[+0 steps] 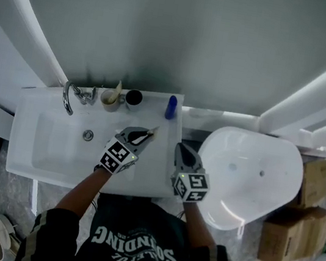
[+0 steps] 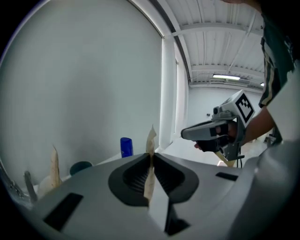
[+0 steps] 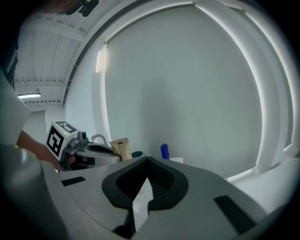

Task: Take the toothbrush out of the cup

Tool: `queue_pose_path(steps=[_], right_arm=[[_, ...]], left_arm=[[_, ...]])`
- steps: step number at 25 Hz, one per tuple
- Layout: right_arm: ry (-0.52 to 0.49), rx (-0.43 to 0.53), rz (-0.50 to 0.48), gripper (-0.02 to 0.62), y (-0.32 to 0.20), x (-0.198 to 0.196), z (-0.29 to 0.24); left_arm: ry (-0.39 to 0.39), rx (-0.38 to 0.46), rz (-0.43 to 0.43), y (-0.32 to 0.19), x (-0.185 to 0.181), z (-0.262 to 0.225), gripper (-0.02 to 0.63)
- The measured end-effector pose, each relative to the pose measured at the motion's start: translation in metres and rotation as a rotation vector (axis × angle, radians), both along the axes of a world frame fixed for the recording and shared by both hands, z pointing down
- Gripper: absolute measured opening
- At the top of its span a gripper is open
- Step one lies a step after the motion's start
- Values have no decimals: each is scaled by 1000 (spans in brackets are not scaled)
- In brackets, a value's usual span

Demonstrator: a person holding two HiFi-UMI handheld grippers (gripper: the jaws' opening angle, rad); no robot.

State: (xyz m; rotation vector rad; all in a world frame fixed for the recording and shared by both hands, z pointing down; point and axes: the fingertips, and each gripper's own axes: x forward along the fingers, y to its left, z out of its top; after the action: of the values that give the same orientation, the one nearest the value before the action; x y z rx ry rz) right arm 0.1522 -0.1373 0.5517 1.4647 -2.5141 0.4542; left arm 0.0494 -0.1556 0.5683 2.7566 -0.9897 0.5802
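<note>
Toothbrush [image 2: 151, 137] is already out of the cup [image 1: 134, 98]; my left claw [image 1: 147, 134] grips it near the sink's [image 1: 32, 136] right edge. My right claw [image 1: 183, 149] is closed, empty. I think little remains.

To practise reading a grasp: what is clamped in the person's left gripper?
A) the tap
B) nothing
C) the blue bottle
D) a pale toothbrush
D: the left gripper view shows the pale toothbrush pinched between the jaws of the left gripper, while the blue bottle stands back by the wall.
</note>
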Motion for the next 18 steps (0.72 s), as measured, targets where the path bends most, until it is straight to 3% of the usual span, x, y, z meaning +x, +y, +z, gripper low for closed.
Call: queue_pose_path(steps=[5,13,18], right_arm=[[-21,-31,33,-3,3,12,9],[-18,-43,67,-3,5,24,15],[-12,-54,91,-3,9,34,19]], left_arm=[[-12,-72,87,38,29,30,32],[48,-243,247,86,59,59,32],[66,-278,169,63,54,79,32]])
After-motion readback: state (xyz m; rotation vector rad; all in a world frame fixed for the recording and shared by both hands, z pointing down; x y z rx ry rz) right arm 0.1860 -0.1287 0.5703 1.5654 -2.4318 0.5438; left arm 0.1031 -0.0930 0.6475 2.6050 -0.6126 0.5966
